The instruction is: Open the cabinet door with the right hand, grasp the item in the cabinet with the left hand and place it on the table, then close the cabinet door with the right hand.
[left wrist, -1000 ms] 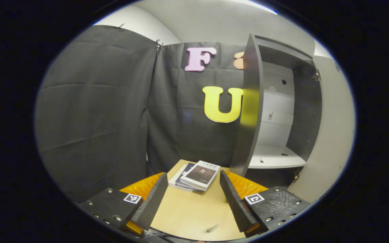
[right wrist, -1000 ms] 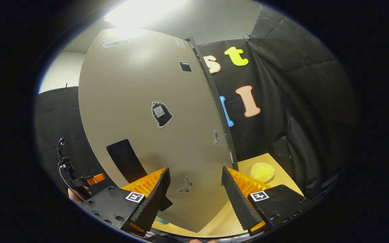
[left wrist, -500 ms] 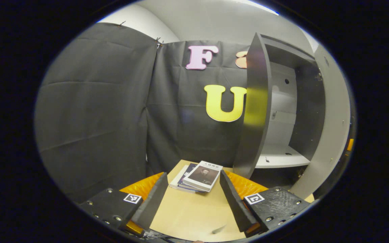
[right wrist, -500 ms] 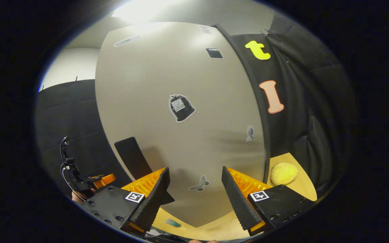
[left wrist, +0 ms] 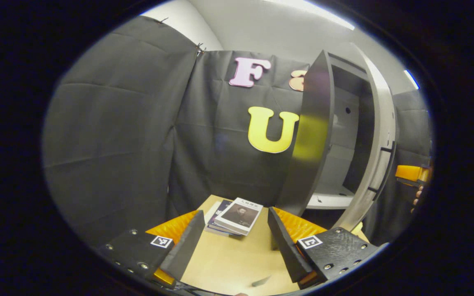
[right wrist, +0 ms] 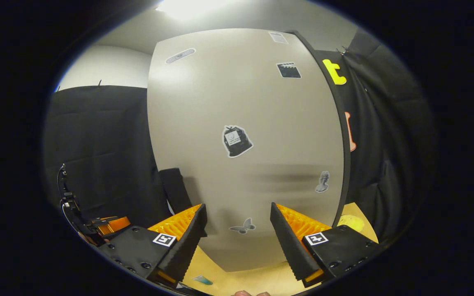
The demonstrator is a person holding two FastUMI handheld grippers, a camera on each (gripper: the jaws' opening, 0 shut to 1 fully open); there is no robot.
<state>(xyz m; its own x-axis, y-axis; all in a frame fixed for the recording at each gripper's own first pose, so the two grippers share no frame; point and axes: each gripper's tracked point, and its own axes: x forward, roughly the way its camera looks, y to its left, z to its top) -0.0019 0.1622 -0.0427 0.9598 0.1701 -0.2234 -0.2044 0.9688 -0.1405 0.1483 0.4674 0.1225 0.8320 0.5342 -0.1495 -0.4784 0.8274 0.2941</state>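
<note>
Cabinet door nearly shut: stiff flat panel, light on hinges; best pushed at free edge. Books at tabletop far edge. Left gripper and right gripper jaws spread, empty.

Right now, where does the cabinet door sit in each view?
Left gripper view: the door shows edge-on at the right, partly shut, beside the cabinet.
Right gripper view: the door's stickered front spans the centre, ahead of the fingers.
Shared landmark: the table, also seen in the right gripper view.
</note>
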